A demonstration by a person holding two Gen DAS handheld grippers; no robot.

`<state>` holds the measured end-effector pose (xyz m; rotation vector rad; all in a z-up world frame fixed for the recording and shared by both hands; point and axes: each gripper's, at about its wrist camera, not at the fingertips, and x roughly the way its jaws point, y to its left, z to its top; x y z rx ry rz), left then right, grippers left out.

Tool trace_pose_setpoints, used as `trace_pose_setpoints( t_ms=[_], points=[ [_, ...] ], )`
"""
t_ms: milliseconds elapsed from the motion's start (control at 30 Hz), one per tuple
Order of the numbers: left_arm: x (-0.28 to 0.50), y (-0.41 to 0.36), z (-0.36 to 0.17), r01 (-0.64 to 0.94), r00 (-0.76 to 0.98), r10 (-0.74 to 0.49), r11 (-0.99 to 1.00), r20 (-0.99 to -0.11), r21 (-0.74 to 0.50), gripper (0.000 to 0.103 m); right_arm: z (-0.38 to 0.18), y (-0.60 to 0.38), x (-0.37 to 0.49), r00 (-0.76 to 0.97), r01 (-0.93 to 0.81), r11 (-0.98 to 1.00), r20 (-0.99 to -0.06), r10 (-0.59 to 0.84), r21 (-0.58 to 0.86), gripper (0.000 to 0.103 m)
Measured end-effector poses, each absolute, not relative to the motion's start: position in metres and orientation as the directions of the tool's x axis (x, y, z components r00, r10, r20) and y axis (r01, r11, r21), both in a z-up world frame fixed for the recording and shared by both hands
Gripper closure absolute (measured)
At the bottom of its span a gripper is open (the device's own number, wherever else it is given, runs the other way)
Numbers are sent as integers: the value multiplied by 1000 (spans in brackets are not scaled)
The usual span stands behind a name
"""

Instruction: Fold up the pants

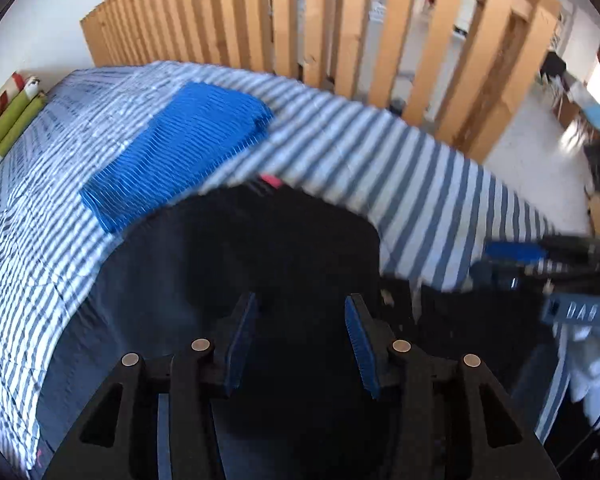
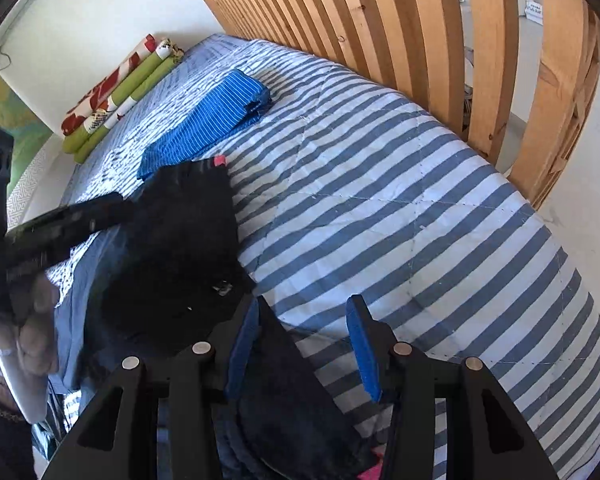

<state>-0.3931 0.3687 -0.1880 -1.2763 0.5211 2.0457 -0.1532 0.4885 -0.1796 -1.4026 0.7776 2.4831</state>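
Note:
Black pants (image 1: 260,248) lie bunched on the striped bed cover (image 1: 380,160), with a pink label (image 1: 270,180) at their far edge. My left gripper (image 1: 300,308) hangs open just above them, nothing between its blue pads. In the right wrist view the same pants (image 2: 172,248) spread to the left. A flap of them runs under and between the fingers of my right gripper (image 2: 302,308), whose pads stand apart and do not press on it. The left gripper's black body (image 2: 60,224) shows blurred at the left, held by a hand (image 2: 32,320).
A folded blue striped garment (image 1: 180,148) (image 2: 212,120) lies beyond the pants. Rolled cushions (image 2: 116,92) rest by the white wall. A wooden slat partition (image 2: 380,20) borders the bed's far side. Light blue cloth (image 2: 76,280) lies under the pants' left edge. Bare cover (image 2: 400,200) stretches to the right.

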Motion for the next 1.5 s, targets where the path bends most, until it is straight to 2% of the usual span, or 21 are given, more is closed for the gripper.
trace_pose_setpoints(
  t_ms=[233,300,333,367,467,633,700,733,767,800,833,900,1033,1167,1267,1300,1400,1500],
  points=[
    [-374,371,-229,-716,-308,256,-697,-916,45,56,-172,508,-118,-551,-495,-797,-834,-20,346,59],
    [-379,368,-226,-702,-295,268,-712,-917,18,58,-173,513,-101,-578,-518,-748,-814,-52,416,58],
    [-383,364,-224,-683,-287,281,-730,-916,-10,59,-175,514,-90,-597,-523,-715,-798,-82,465,55],
    [-384,358,-221,-664,-276,295,-747,-915,-40,59,-177,515,-79,-604,-529,-690,-790,-102,494,48],
    [-383,343,-208,-628,-267,340,-771,-902,-105,59,-189,508,-47,-583,-571,-641,-803,-123,513,40],
    [-376,302,-171,-570,-309,385,-807,-870,-155,59,-207,500,-36,-609,-562,-586,-771,-184,584,32],
    [-370,284,-152,-551,-330,392,-819,-859,-162,59,-208,497,-45,-624,-541,-558,-745,-236,630,32],
    [-368,276,-142,-544,-348,389,-825,-853,-154,59,-208,493,-49,-637,-516,-545,-722,-271,661,36],
    [-368,268,-133,-535,-371,379,-834,-848,-139,59,-207,487,-55,-640,-487,-550,-706,-304,679,49],
    [-364,257,-123,-522,-396,369,-844,-841,-125,59,-205,478,-62,-624,-480,-583,-722,-298,656,57],
    [-361,248,-113,-513,-412,368,-850,-834,-122,59,-202,470,-67,-600,-492,-632,-759,-251,598,71],
    [-355,223,-96,-486,-448,361,-866,-818,-116,59,-192,454,-71,-609,-478,-675,-765,-207,563,80],
    [-345,161,-63,-397,-532,315,-913,-786,-98,59,-147,382,-86,-689,-357,-809,-717,-109,466,83],
    [-342,89,-46,-268,-541,293,-949,-789,-168,59,-128,259,-110,-671,-53,-929,-703,-238,365,83],
    [-337,71,-46,-273,-494,285,-948,-821,-164,58,-137,168,-106,-606,176,-956,-740,-293,234,86],
    [-335,75,-47,-295,-488,277,-945,-828,-142,55,-143,152,-101,-586,219,-951,-750,-306,216,87],
    [-334,117,-57,-413,-418,306,-903,-855,-122,36,-159,124,-92,-550,264,-949,-781,-295,173,89],
    [-329,196,-79,-570,-366,278,-821,-888,-22,30,-167,131,-89,-530,252,-948,-792,-303,194,89]
  ],
)
